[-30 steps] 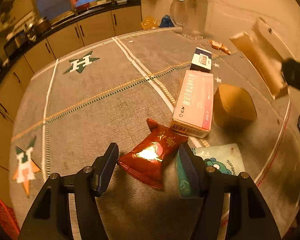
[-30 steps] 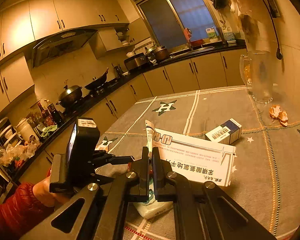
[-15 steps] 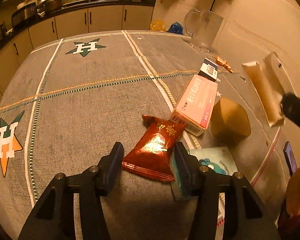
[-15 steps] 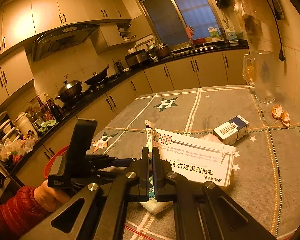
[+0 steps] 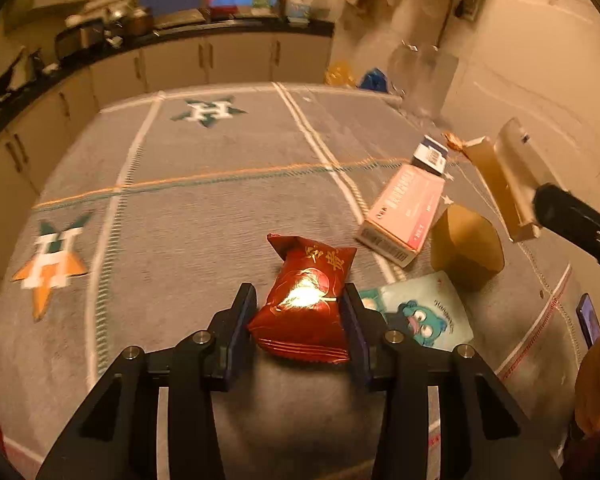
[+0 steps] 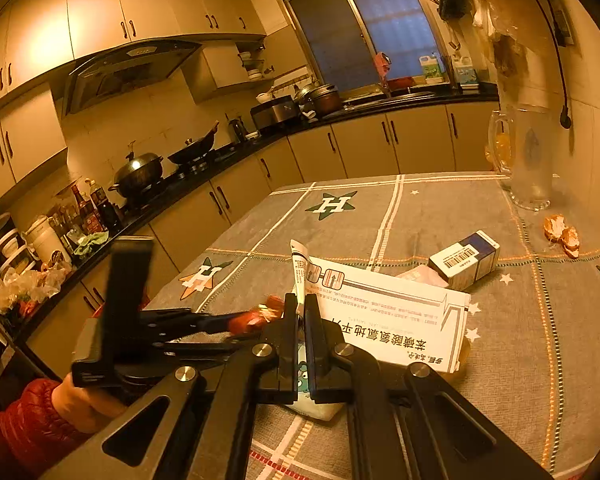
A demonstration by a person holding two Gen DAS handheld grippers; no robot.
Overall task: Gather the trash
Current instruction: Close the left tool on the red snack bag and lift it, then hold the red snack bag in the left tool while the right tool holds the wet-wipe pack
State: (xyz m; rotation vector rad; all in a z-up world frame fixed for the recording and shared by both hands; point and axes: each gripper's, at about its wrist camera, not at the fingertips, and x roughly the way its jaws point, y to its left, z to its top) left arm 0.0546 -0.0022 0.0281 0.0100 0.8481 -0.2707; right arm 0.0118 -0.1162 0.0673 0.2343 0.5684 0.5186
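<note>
Left claw (image 5: 300, 316): spread fingers now flank the glossy red foil snack packet (image 5: 308, 304) near the desk's (image 5: 220, 208) front edge; pickup imminent. Right claw (image 6: 300, 320): pinching white printed medicine carton (image 6: 384, 320), aloft.

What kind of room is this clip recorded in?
A home kitchen, most likely. A range hood hangs over a wok on the stove, cabinets run under a dark counter, and the trash lies on a cloth-covered table.
</note>
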